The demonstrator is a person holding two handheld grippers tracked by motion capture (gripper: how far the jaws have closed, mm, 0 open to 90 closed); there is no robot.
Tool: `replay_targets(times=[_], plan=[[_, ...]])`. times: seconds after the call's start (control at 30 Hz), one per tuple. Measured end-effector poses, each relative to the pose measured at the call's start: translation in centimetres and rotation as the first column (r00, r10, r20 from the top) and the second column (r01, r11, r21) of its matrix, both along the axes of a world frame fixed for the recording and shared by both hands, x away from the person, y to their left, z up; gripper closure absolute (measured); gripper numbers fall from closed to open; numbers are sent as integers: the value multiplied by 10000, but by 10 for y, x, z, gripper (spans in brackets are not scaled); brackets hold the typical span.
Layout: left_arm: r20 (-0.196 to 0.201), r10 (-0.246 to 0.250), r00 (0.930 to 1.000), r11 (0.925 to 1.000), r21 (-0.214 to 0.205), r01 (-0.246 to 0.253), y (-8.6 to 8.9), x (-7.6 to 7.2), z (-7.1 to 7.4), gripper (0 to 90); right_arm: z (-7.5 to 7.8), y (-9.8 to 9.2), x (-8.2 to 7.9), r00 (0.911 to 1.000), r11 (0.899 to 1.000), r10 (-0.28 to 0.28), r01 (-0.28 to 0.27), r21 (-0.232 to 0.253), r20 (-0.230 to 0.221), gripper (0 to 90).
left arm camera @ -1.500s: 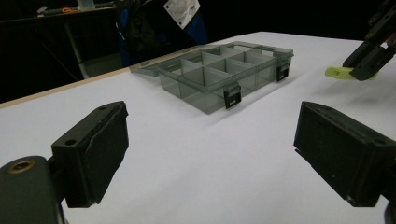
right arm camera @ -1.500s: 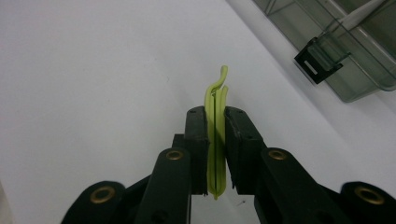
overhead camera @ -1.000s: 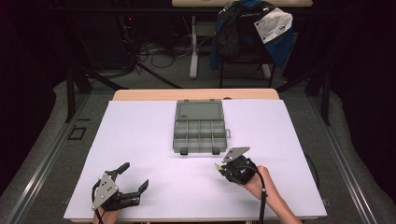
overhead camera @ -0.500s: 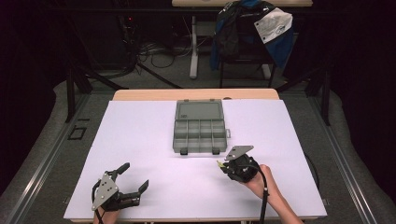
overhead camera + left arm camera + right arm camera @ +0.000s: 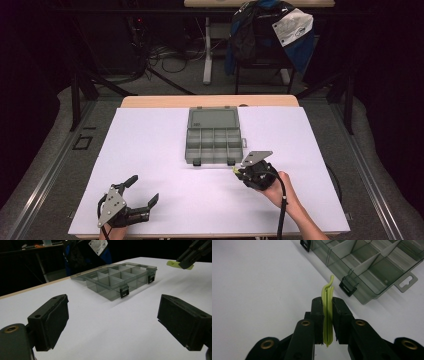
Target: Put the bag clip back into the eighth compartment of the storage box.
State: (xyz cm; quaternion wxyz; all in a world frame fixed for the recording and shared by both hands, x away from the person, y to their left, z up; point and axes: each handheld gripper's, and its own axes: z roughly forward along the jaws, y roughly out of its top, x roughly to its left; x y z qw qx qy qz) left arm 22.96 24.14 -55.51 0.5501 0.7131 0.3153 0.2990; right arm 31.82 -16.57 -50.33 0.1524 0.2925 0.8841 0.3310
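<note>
The right gripper (image 5: 327,312) has its jaws pressed together on a thin yellow-green clip (image 5: 327,315), which stands on edge between the pads and sticks out toward the near right corner of the grey compartment box (image 5: 213,142). This box lies open in the middle of the white table (image 5: 150,150), just beside the clip but, as far as I can see, not touching it. The left gripper (image 5: 142,190) is near the front left edge, well apart from the box, its jaws wide apart with nothing between them.
</note>
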Motion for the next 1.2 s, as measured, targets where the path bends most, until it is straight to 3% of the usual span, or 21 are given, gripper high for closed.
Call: replay_targets(times=[0.6,1.2], plan=[[-91,4,10000,10000,51,-4,0,0,-1,101,2,-3,14,9998,9996,-102,98,258,177,800],[-100,39,9999,10000,82,-38,1,-1,-2,101,15,-4,23,9990,9990,-193,176,411,397,802]])
